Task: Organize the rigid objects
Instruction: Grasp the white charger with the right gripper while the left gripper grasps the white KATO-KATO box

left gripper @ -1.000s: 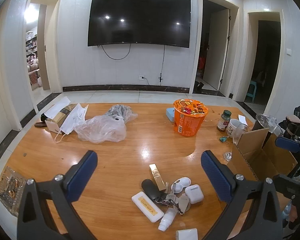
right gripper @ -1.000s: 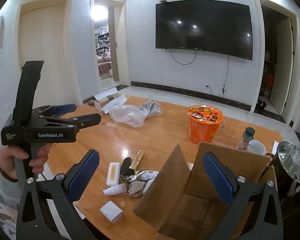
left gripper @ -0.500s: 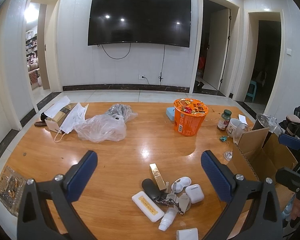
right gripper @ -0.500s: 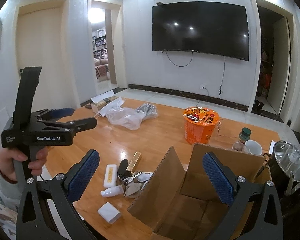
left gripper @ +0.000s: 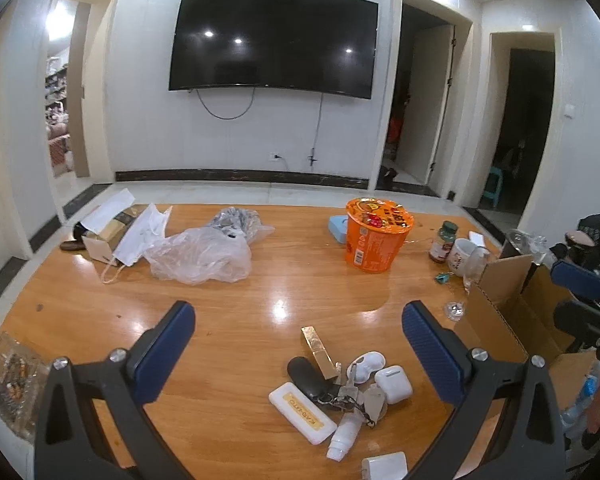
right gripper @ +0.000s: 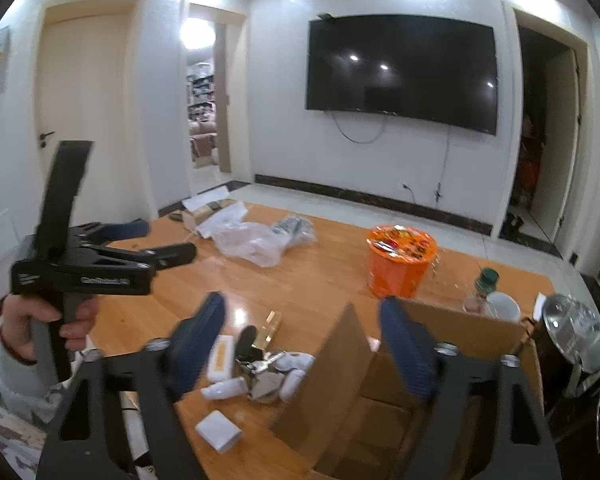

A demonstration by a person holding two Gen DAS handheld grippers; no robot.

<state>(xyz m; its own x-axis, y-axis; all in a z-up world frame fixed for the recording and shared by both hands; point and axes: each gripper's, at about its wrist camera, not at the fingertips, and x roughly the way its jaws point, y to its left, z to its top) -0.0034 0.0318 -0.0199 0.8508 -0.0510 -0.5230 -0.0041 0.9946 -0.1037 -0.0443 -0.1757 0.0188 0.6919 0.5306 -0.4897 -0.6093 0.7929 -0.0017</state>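
A pile of small rigid objects lies near the table's front: a gold bar (left gripper: pixel 318 351), a black key fob (left gripper: pixel 306 372), a white flat case (left gripper: pixel 302 407), a white earbud case (left gripper: pixel 393 378), keys (left gripper: pixel 350 392), a small white bottle (left gripper: pixel 344 436) and a white charger (left gripper: pixel 384 468). The pile also shows in the right wrist view (right gripper: pixel 256 364). An open cardboard box (right gripper: pixel 384 396) stands to their right. My left gripper (left gripper: pixel 299 344) is open above the pile. My right gripper (right gripper: pixel 302 344) is open and empty, over the box's left flap.
An orange noodle cup (left gripper: pixel 376 240), a pill bottle (left gripper: pixel 442 242), a mug (left gripper: pixel 462 252) and a glass stand at the back right. A plastic bag (left gripper: pixel 198 254), a face mask and a small carton (left gripper: pixel 108 232) lie at the back left. A kettle (right gripper: pixel 576 336) stands right of the box.
My right gripper's fingers have moved closer together and its view has shifted and blurred. The left gripper has stayed nearly still over the pile.
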